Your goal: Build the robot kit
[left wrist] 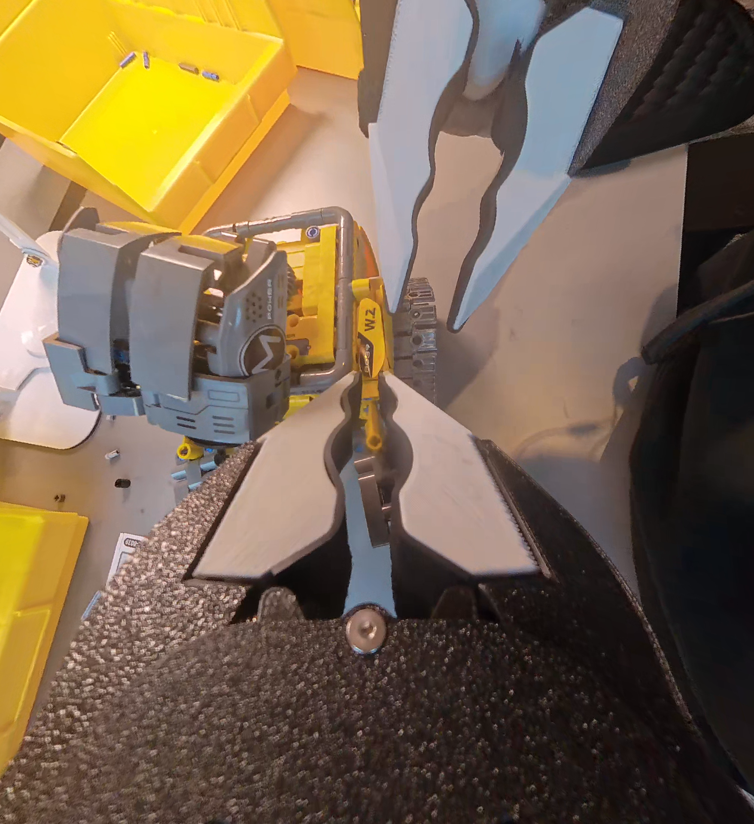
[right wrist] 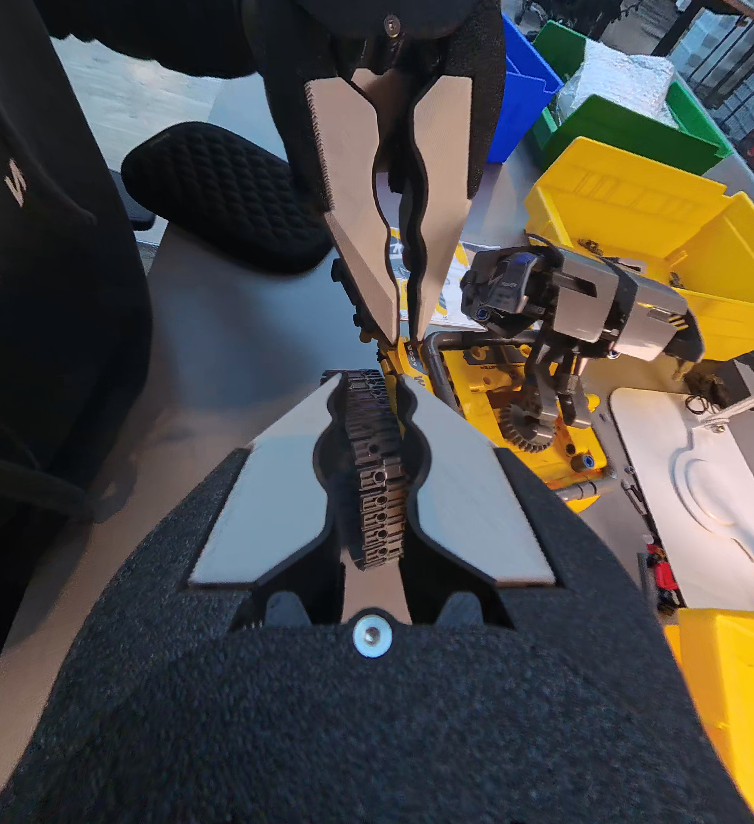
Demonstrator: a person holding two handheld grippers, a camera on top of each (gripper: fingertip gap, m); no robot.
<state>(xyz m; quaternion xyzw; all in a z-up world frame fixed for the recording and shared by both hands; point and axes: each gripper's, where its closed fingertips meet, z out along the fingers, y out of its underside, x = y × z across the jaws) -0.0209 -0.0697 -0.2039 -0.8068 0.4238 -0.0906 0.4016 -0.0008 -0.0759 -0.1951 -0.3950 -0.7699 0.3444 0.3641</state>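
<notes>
A brick-built tracked vehicle (left wrist: pixel 317 285), yellow with a grey tube frame and a grey body (left wrist: pixel 165 321), lies on the grey table. My left gripper (left wrist: pixel 370 379) is shut on its yellow side panel (left wrist: pixel 371 343). My right gripper (left wrist: pixel 424 317) comes in from above, open, with its fingers on either side of the black track (left wrist: pixel 420 343). In the right wrist view the track (right wrist: pixel 377 468) runs between my right gripper's (right wrist: pixel 370 379) fingers with a little room. There the left gripper (right wrist: pixel 405 341) pinches the yellow panel (right wrist: pixel 406 356) beside the grey body (right wrist: pixel 589 303).
Yellow bins stand at the back (left wrist: pixel 143 111) and at the near left (left wrist: pixel 9 602); blue (right wrist: pixel 522 98) and green (right wrist: pixel 625 133) bins stand farther off. A white plate (right wrist: pixel 678 490) lies beside the vehicle. Small loose pieces (left wrist: pixel 112 455) dot the table. A person in black (right wrist: pixel 31 267) sits close by. Both grippers' tips are close together, under 4 cm apart. The track (right wrist: pixel 377 468) is about 5 centimetres from my right fingertips.
</notes>
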